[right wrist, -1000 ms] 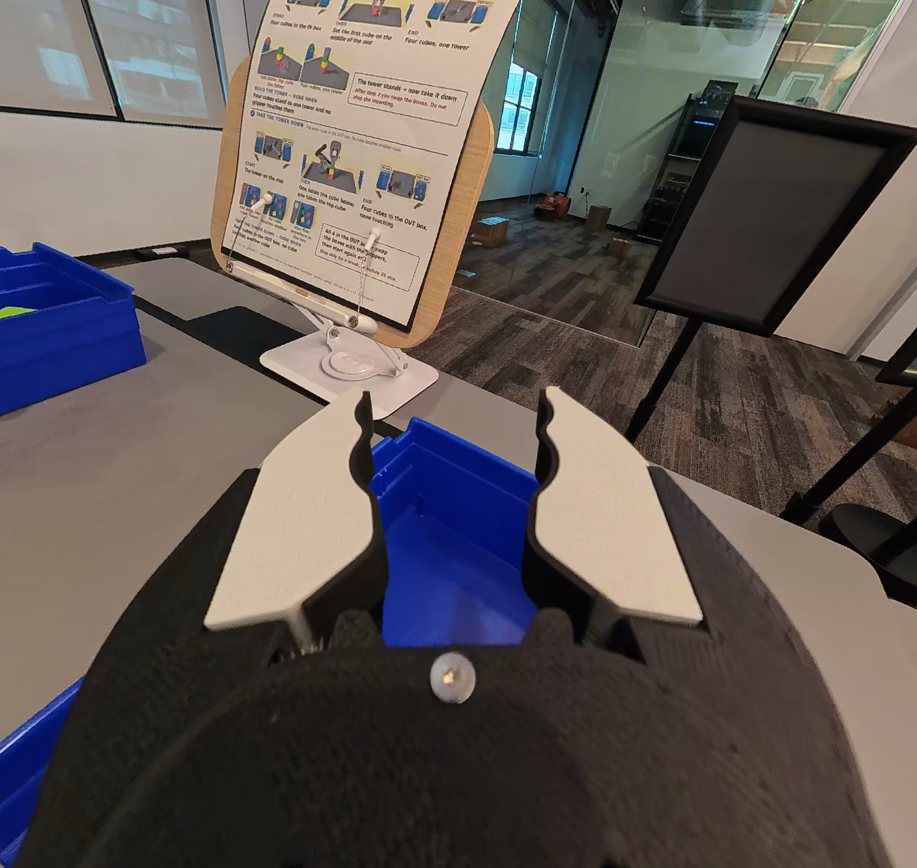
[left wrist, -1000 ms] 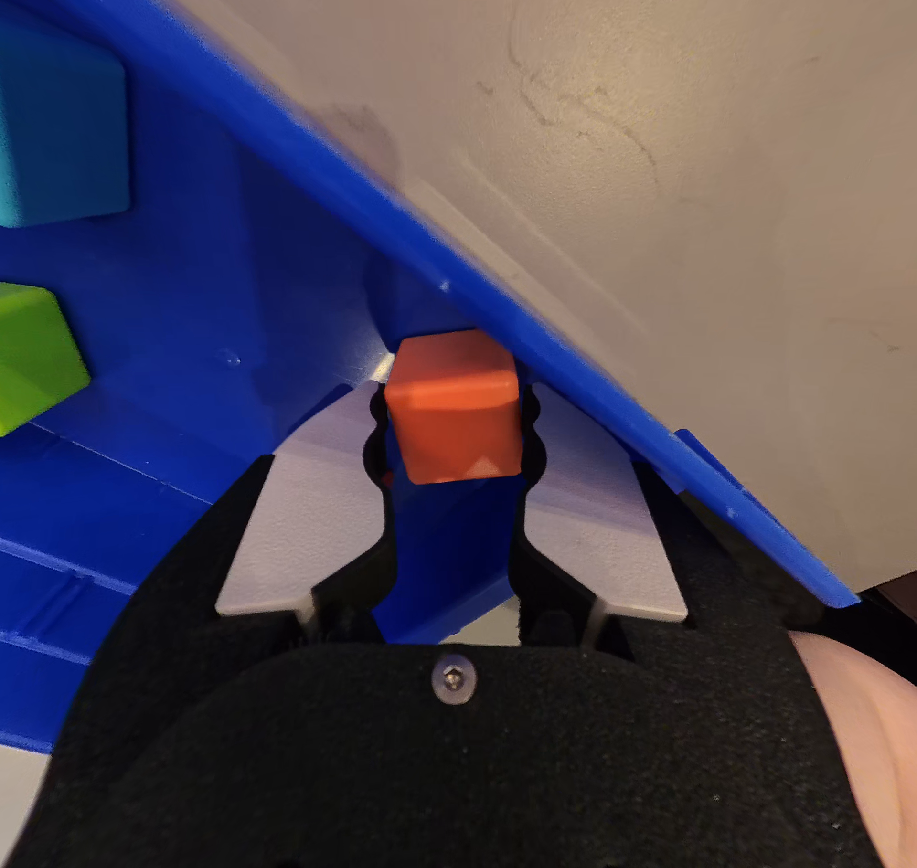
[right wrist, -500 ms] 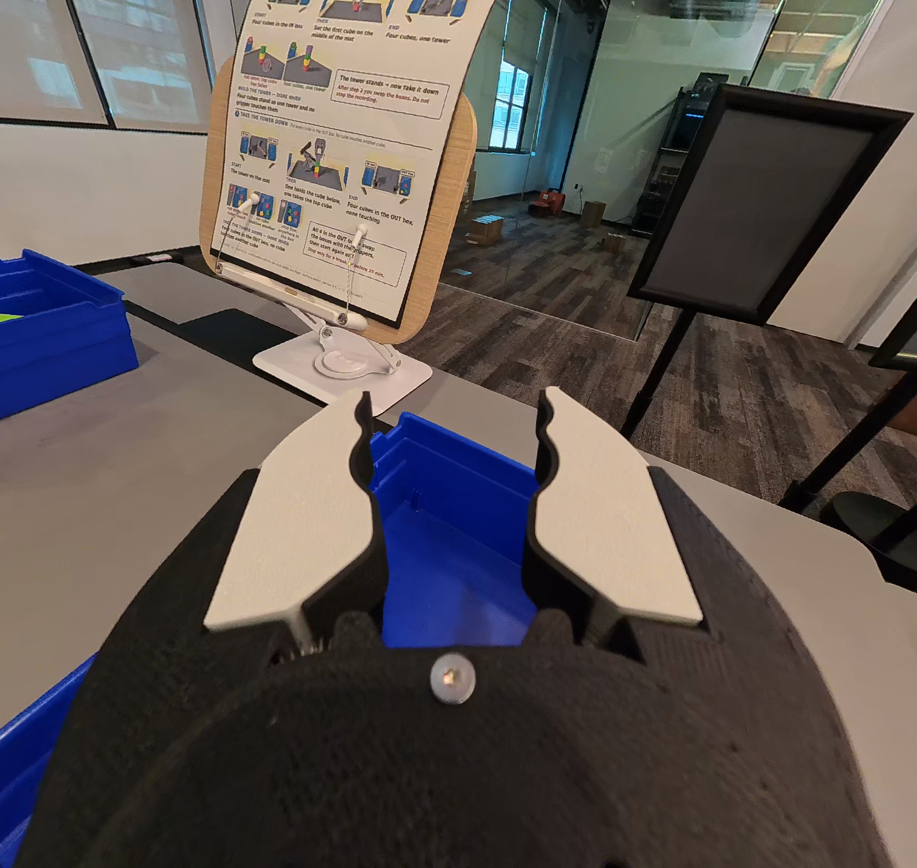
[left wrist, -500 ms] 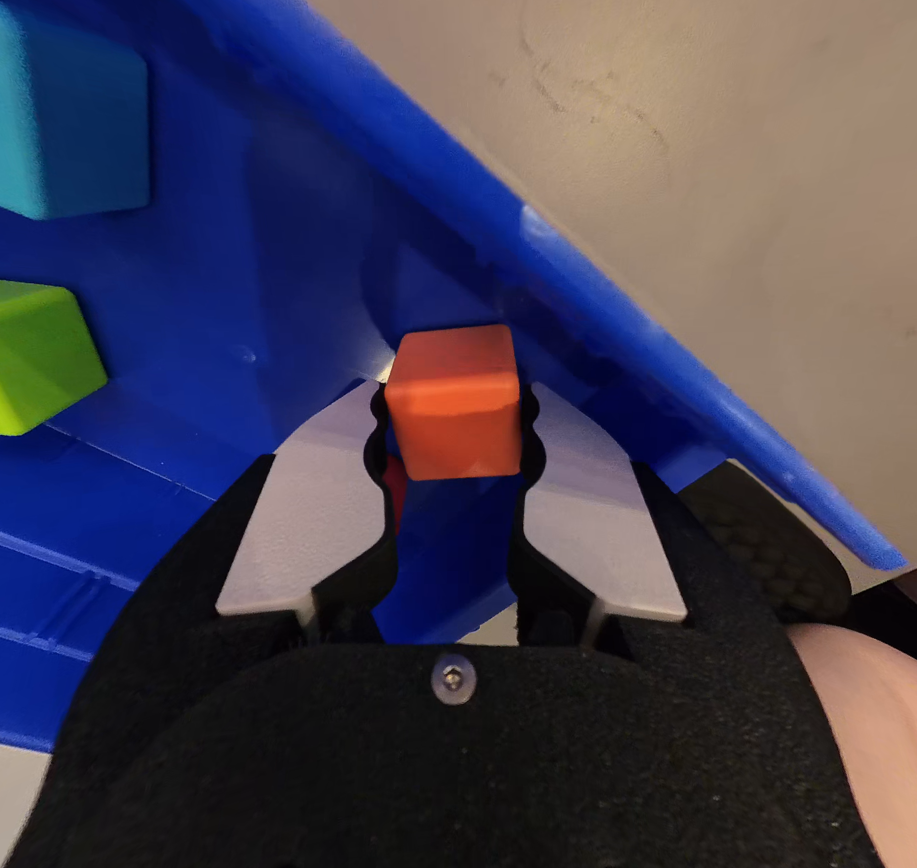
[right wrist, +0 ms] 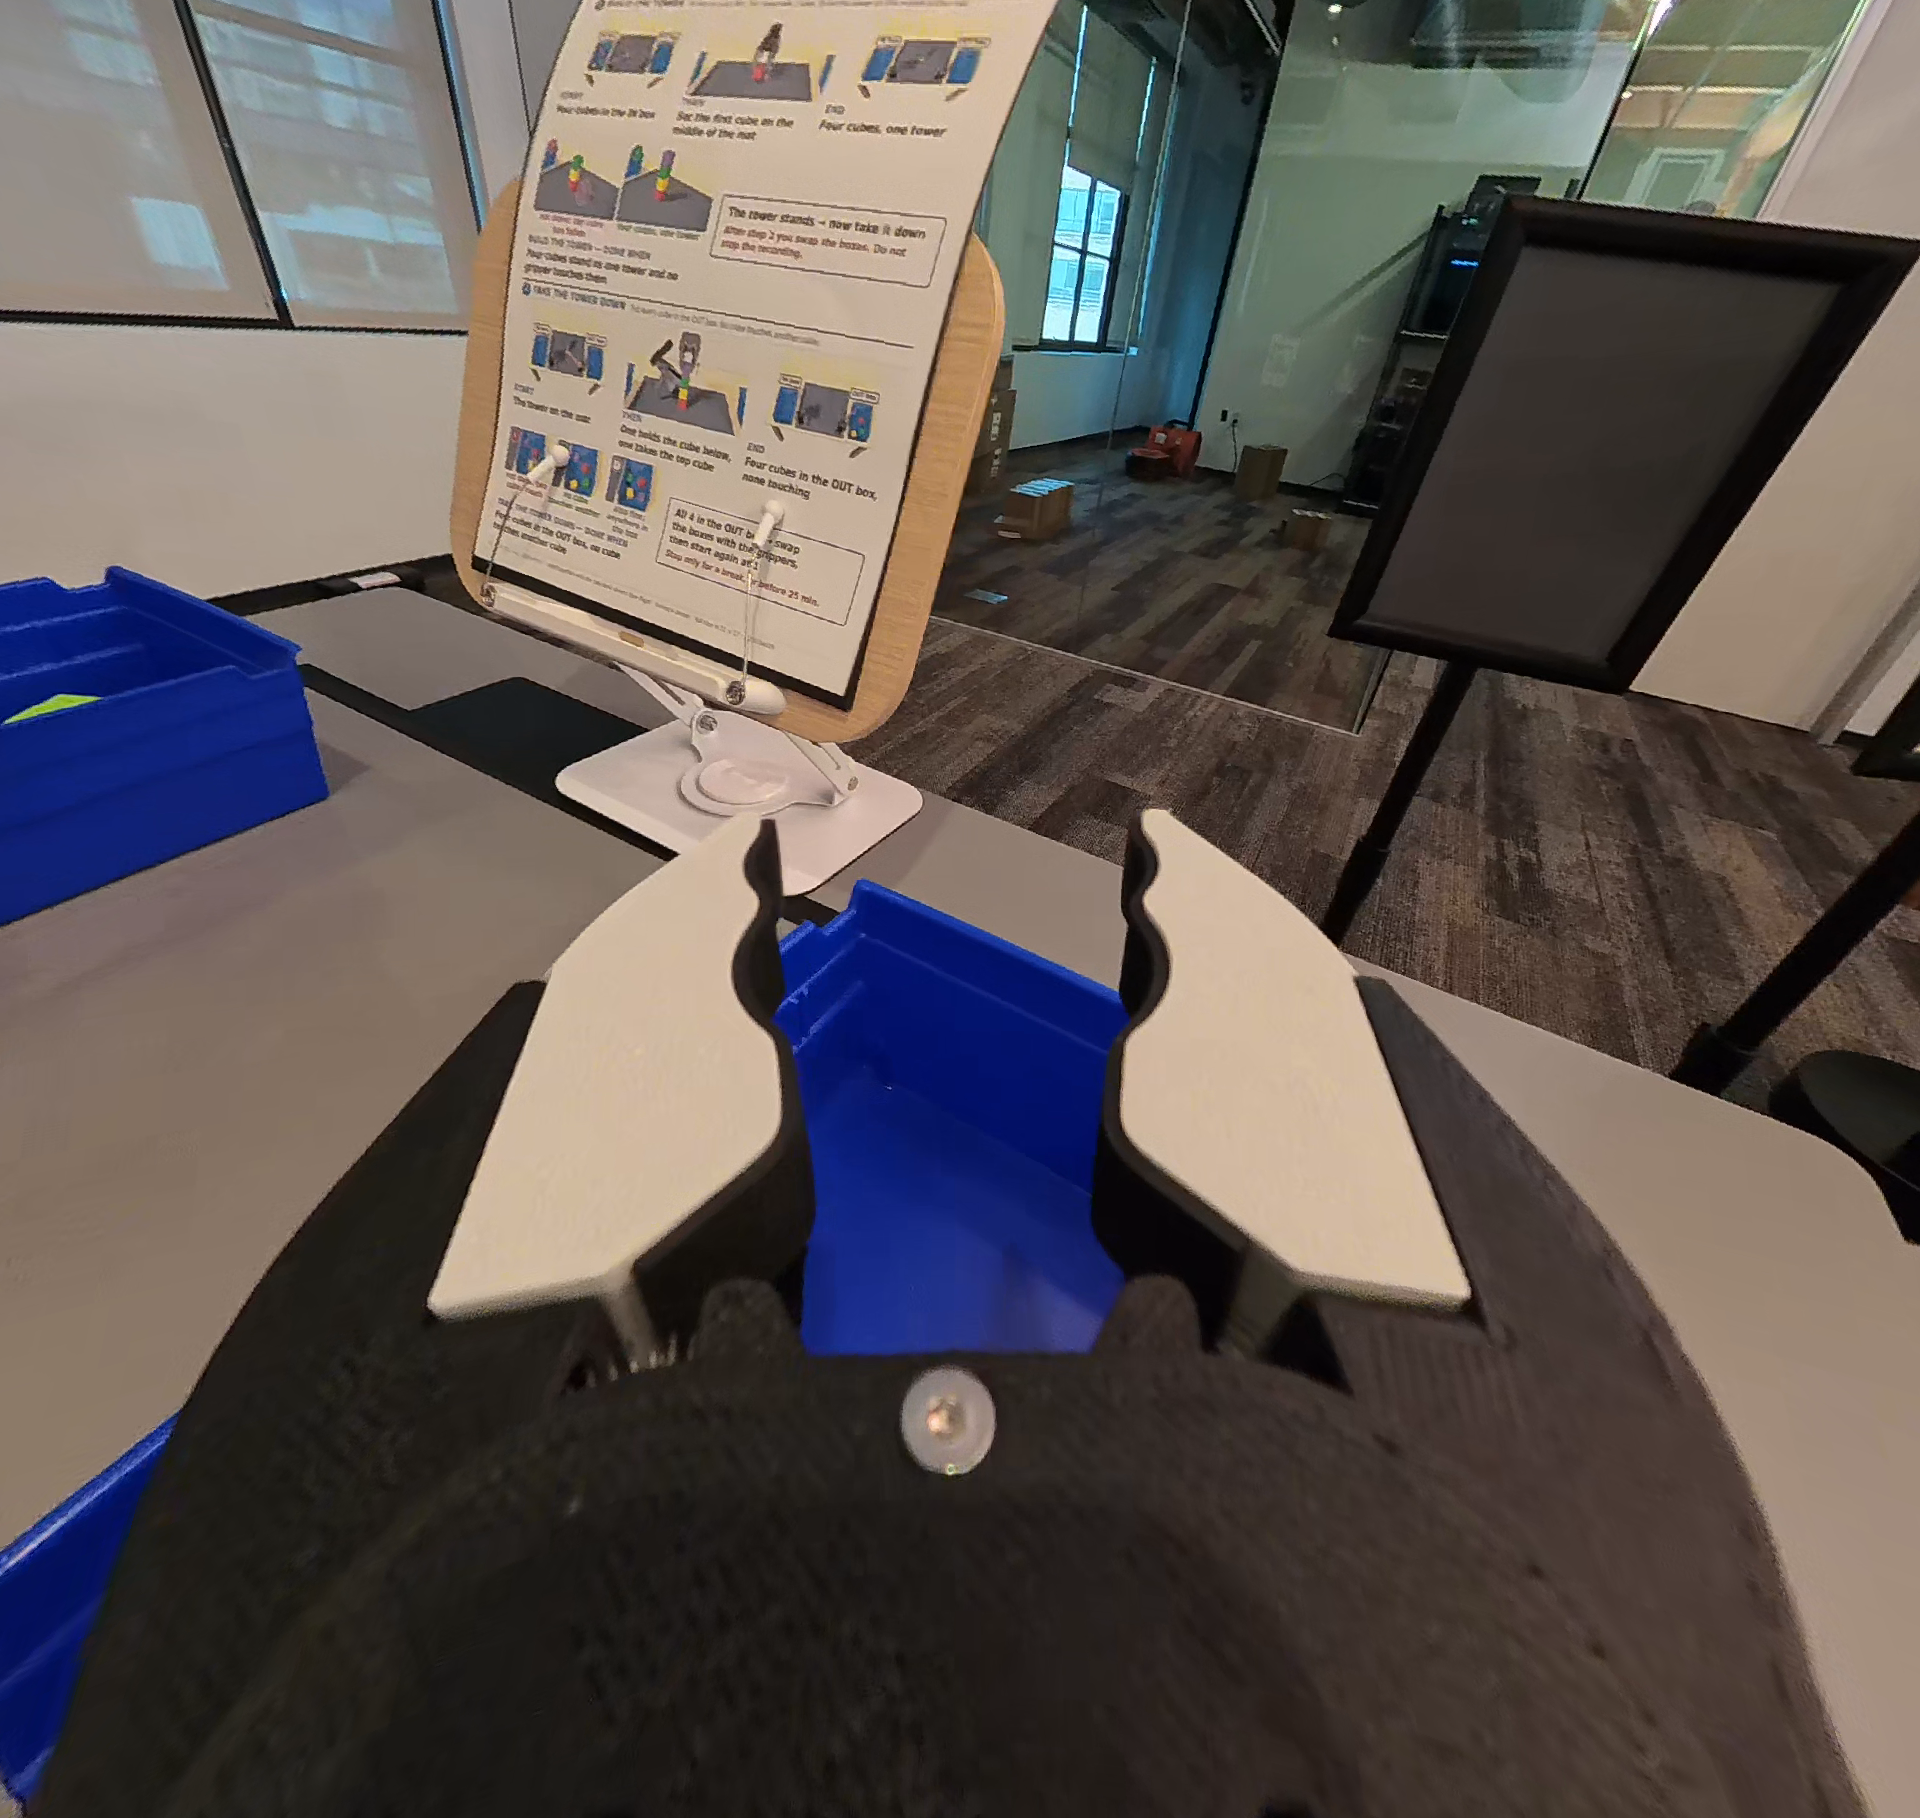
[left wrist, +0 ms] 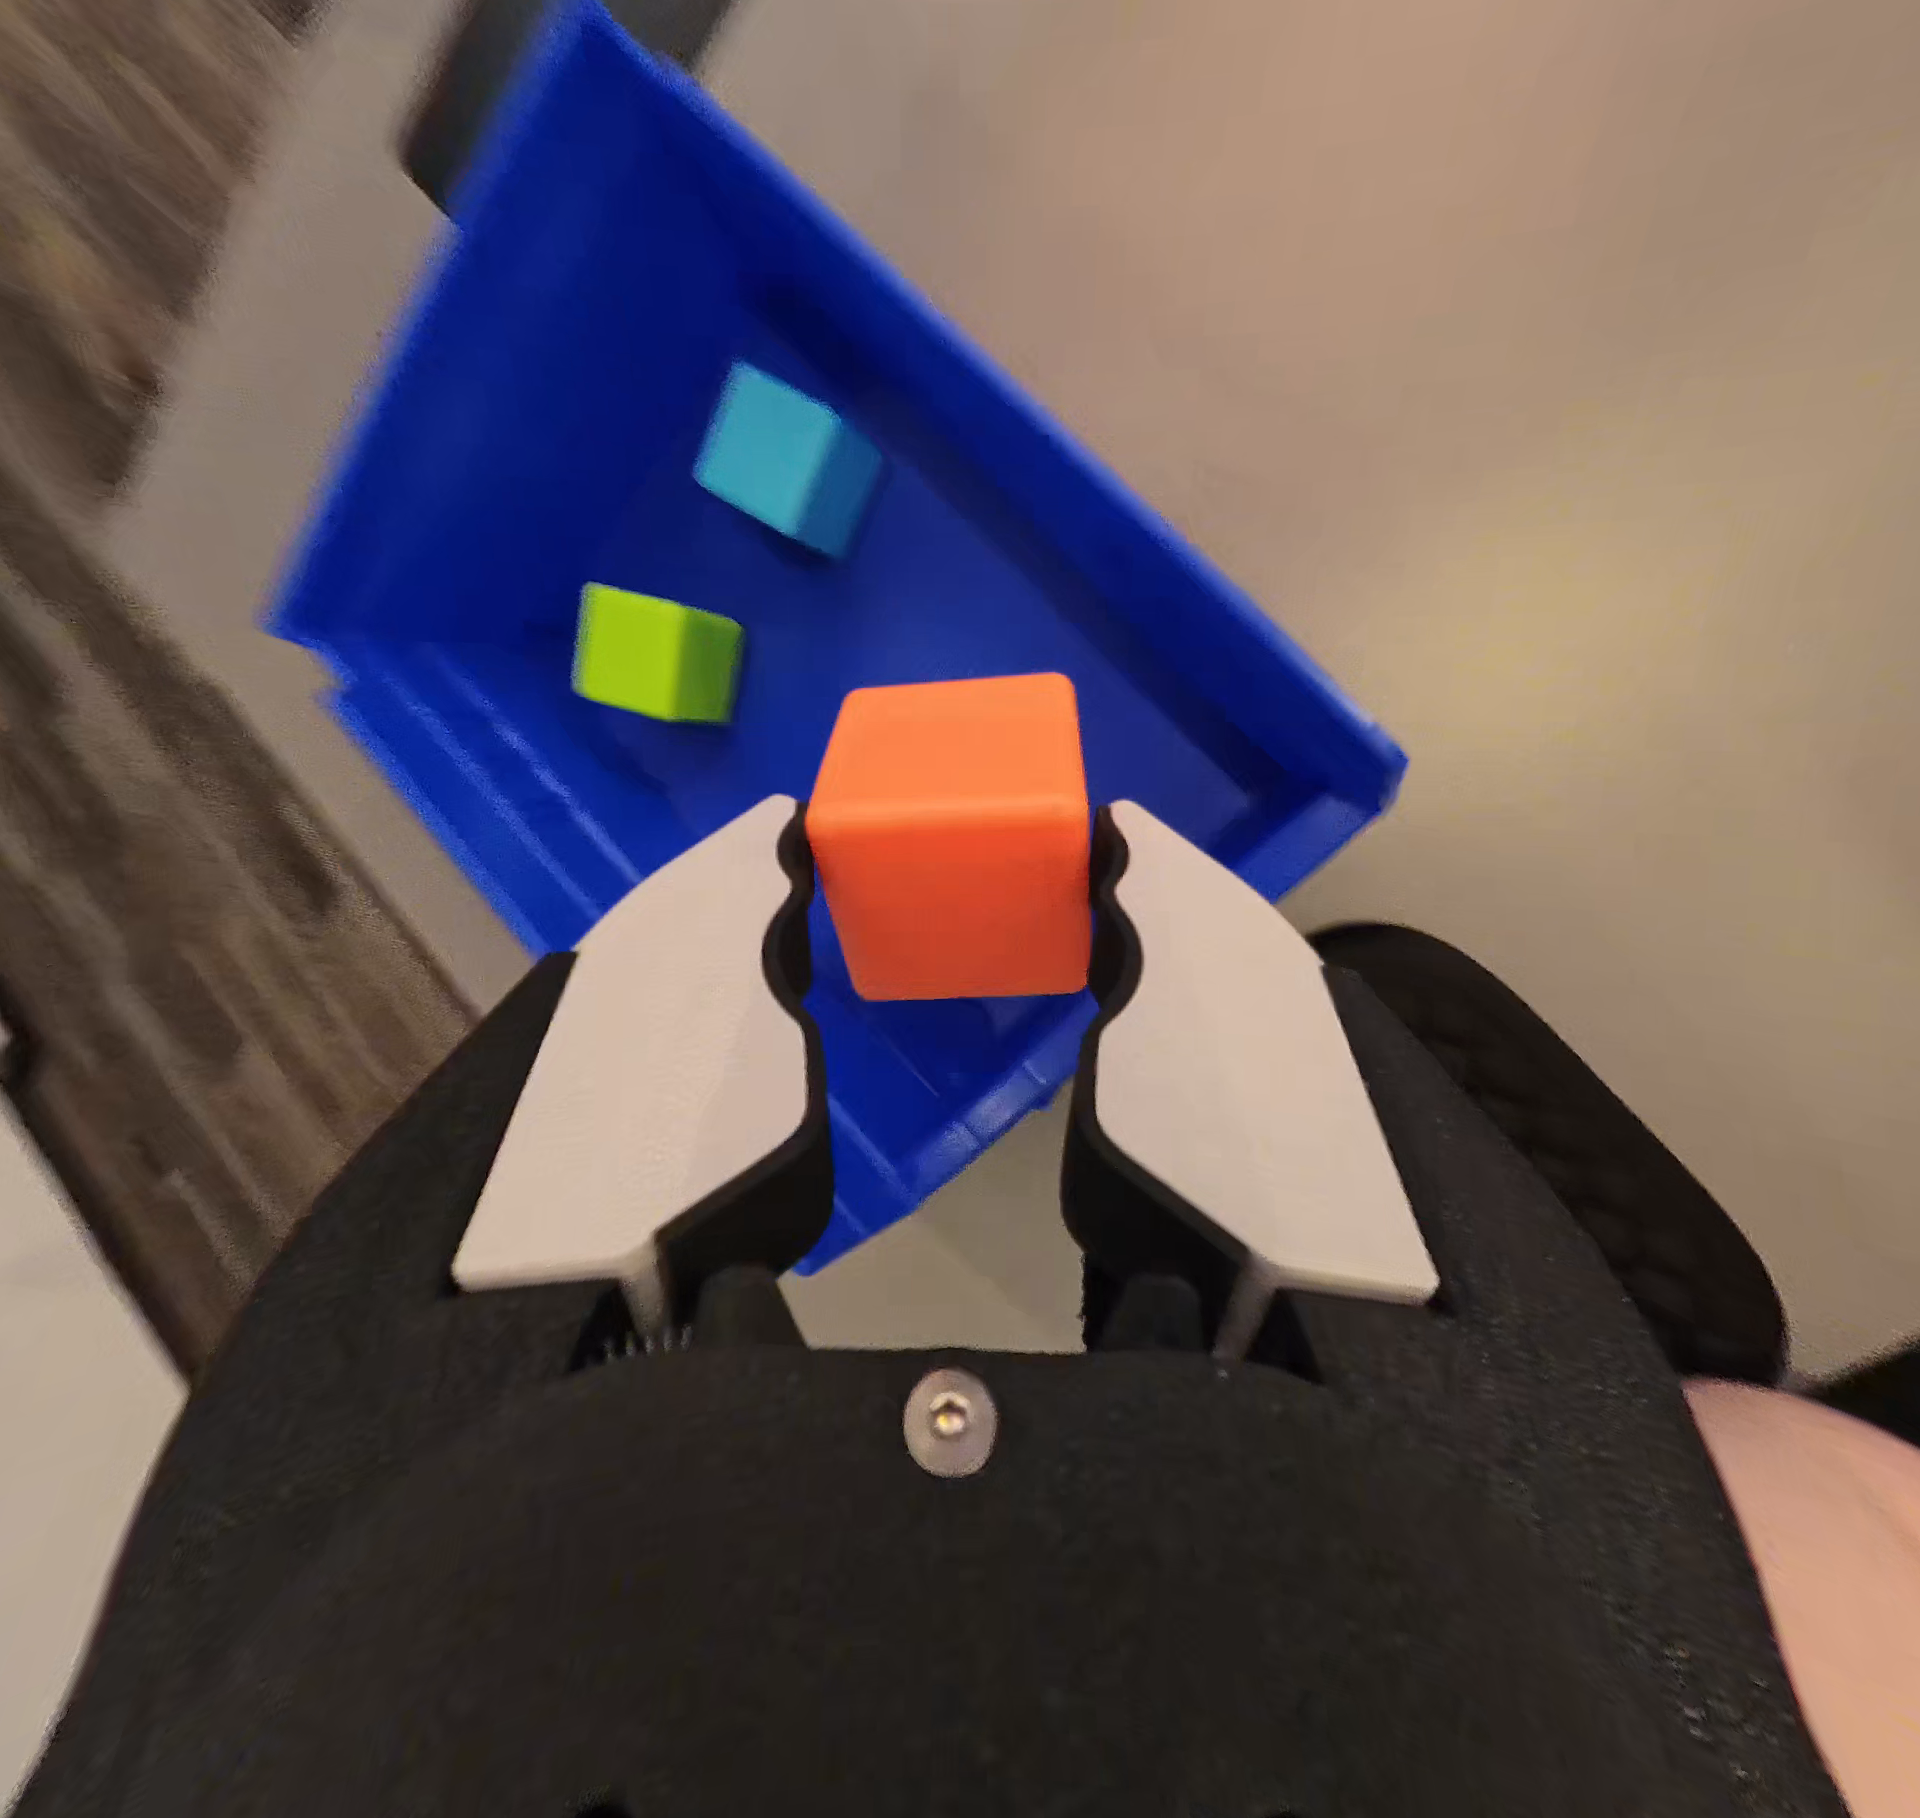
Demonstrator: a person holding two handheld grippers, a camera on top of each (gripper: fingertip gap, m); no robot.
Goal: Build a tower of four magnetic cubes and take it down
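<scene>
Your left gripper clamps a matte orange plastic cube between its white fingertips, one rounded edge facing you, above a glossy blue plastic bin. A lime-green cube and a light-blue cube lie apart inside. Your right gripper gapes empty over another blue bin.

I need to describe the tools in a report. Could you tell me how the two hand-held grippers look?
They appear the same design. The left gripper and right gripper each have a rough matte black body, rounded toward the camera, with one silver screw at its centre. Each has two flat pale grey fingers that taper toward the tips, edged in black with wavy inner gripping edges. No cables, markings or sleeves are visible.
</scene>
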